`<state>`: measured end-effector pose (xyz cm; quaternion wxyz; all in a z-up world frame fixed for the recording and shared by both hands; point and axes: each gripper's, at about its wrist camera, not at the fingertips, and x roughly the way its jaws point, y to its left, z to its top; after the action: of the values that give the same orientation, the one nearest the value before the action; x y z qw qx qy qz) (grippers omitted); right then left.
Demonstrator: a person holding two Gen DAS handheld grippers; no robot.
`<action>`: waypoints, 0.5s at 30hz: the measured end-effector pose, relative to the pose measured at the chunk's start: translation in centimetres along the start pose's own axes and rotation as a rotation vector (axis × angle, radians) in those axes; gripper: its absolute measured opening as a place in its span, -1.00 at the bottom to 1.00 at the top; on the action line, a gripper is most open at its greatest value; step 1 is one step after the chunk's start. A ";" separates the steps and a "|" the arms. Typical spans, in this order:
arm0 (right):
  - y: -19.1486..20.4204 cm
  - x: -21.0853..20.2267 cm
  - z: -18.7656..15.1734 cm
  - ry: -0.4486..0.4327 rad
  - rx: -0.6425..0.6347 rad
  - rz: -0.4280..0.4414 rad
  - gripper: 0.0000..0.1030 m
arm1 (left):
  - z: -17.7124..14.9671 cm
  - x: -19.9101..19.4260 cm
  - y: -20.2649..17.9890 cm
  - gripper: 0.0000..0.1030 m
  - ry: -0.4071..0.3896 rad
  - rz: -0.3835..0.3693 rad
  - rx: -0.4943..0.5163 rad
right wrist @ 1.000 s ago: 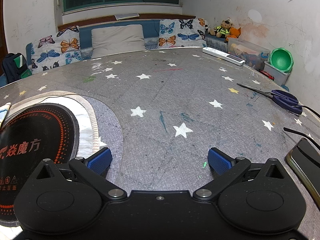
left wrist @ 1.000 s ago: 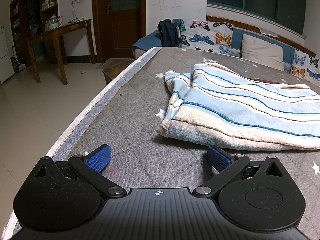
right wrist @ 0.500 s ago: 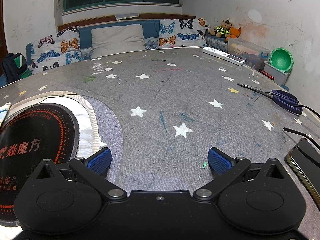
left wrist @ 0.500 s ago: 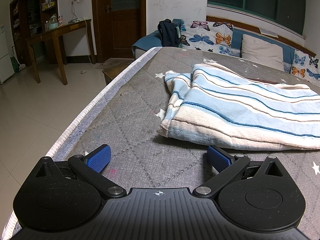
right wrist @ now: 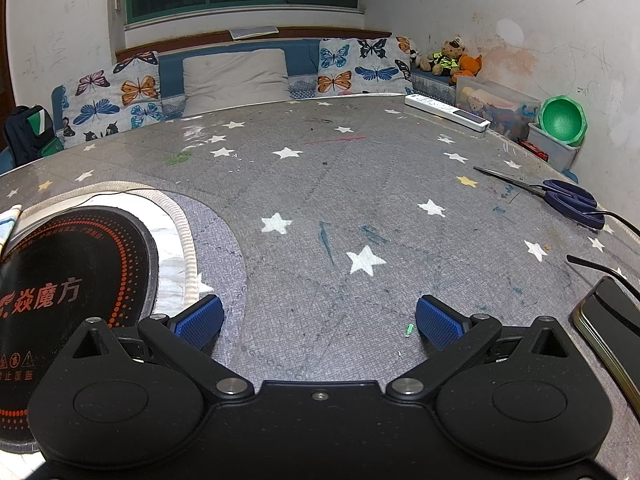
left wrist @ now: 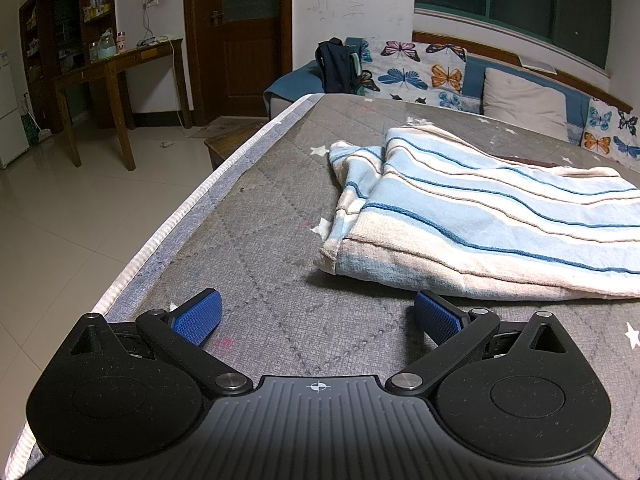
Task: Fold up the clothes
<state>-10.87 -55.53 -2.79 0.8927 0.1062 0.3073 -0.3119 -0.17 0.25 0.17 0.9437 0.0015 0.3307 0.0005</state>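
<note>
Left gripper (left wrist: 318, 316): jaws spread wide apart, nothing between the blue ribbed pads (left wrist: 198, 317); it sits low over the grey quilted surface (left wrist: 260, 240) near that surface's piped left edge.
Left background: tiled floor (left wrist: 60, 220), wooden table (left wrist: 116, 68) carrying jars, brown door (left wrist: 240, 32), dark backpack (left wrist: 336, 66) against butterfly-print cushions (left wrist: 412, 72).
Task item: blue-and-cream striped garment (left wrist: 480, 224), lying in loose folded layers on the grey quilted surface, ahead and to the right of the left gripper; its near hem lies just beyond the right-hand pad, not touching it. In the right wrist view only a small corner of it (right wrist: 10, 220) shows at the far left edge.
Round black disc (right wrist: 72, 284): left of the right gripper, set in a recess ringed by white corded trim (right wrist: 188, 240). Legible print: Chinese characters "焱魔方" in orange, orange dot rings, and small warning triangles; the finer text beneath is too small to read.
Right gripper (right wrist: 320, 318): jaws spread wide apart and empty, over the star-printed grey surface.
Centre rear: plain grey pillow (right wrist: 236, 76) between butterfly cushions, under a dark window.
Right side: white remote-like bar (right wrist: 446, 112), teddy bears (right wrist: 450, 56), clear storage box (right wrist: 496, 104), green bowl (right wrist: 562, 120), blue-handled scissors (right wrist: 560, 198), black cable (right wrist: 600, 268), dark phone (right wrist: 612, 328) at the near right edge.
</note>
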 end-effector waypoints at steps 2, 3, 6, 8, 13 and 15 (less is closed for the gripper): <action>0.0 0.0 0.0 0.001 0.000 0.000 1.00 | 0.0 0.0 0.1 1.00 0.000 0.000 0.000; 0.0 0.0 0.0 0.001 -0.001 0.000 1.00 | 0.0 -0.1 0.1 1.00 0.000 0.001 0.001; 0.0 0.3 0.1 0.004 0.000 0.000 1.00 | 0.1 0.0 0.1 1.00 0.000 0.002 0.002; -0.1 0.7 0.1 0.007 -0.001 0.000 1.00 | 0.1 0.2 0.1 1.00 -0.001 0.004 0.005; 0.0 -0.1 0.3 0.031 -0.013 0.008 1.00 | 0.1 0.0 0.1 1.00 0.000 0.008 0.007; 0.0 -0.4 0.2 0.036 -0.027 0.019 1.00 | 0.1 -0.2 0.1 1.00 0.005 0.012 -0.006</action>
<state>-11.00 -55.37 -2.33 0.8914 0.1024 0.3264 -0.2974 -0.30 0.37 0.35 0.9430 0.0005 0.3328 0.0071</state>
